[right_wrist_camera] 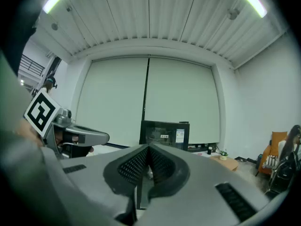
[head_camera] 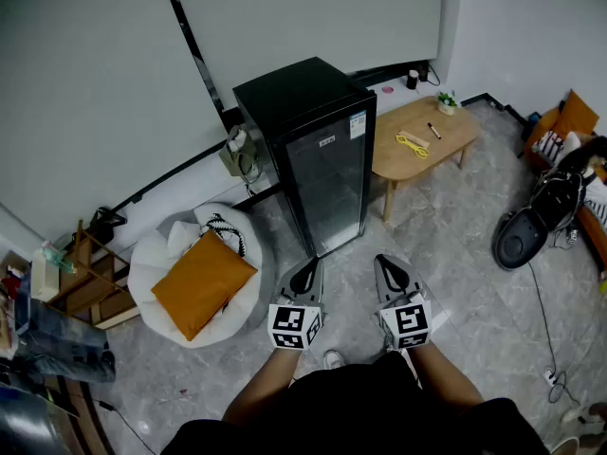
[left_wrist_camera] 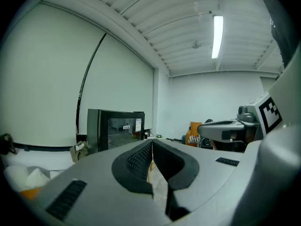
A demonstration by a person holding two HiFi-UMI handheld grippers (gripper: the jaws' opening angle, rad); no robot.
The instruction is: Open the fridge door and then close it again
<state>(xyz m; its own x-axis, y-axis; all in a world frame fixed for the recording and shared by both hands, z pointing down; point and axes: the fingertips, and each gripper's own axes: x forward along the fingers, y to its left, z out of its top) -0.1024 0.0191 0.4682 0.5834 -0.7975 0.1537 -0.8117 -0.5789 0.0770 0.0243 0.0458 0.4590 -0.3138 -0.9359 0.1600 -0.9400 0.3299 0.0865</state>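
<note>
A small black fridge (head_camera: 318,150) with a glass door stands against the back wall, its door closed. It also shows as the fridge (left_wrist_camera: 115,128) in the left gripper view and the fridge (right_wrist_camera: 164,133) in the right gripper view. My left gripper (head_camera: 305,275) hangs in front of it over the floor, jaws shut with nothing between them. Beside it my right gripper (head_camera: 394,275) is shut too and holds nothing. Both point toward the fridge and stay a step short of it.
A low wooden table (head_camera: 422,136) stands right of the fridge with small items on it. A white beanbag with an orange cushion (head_camera: 201,282) lies to the left. A dark machine (head_camera: 531,226) and cables sit at the right, a wooden shelf (head_camera: 90,287) at far left.
</note>
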